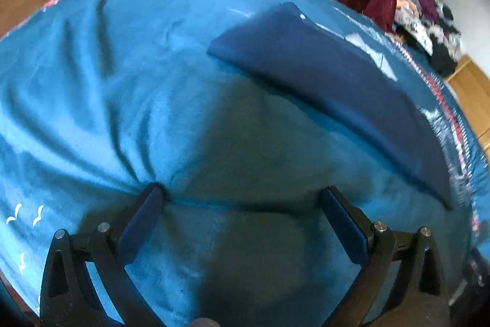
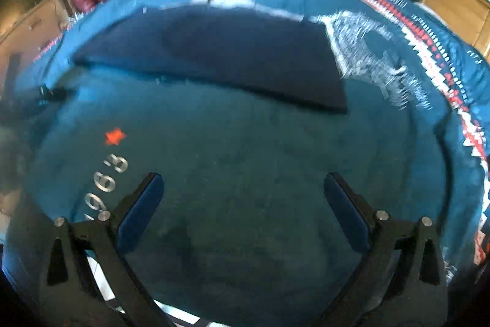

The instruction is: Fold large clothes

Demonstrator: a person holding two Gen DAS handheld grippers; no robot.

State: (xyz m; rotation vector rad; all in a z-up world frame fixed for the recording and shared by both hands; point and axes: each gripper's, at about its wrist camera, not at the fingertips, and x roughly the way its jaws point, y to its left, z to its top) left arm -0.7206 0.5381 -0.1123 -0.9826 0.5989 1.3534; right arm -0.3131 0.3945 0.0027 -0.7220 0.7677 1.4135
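Both tongs gaped wide, gripping nothing: left tongs (image 1: pixel 242 198) and right tongs (image 2: pixel 243 189) over the teal blanket (image 1: pixel 122 81). Folded navy garment (image 1: pixel 321 75) lay flat on it, ahead, possibly trousers—blurry.

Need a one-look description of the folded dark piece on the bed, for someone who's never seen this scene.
Start from the teal blanket that covers the whole bed, edged with a red-and-white zigzag border. On its far half lies the navy folded garment, a flat rectangle also seen from the left wrist. It is the only plain, dark, sharp-edged piece there; the teal around it is lighter, rumpled and printed.
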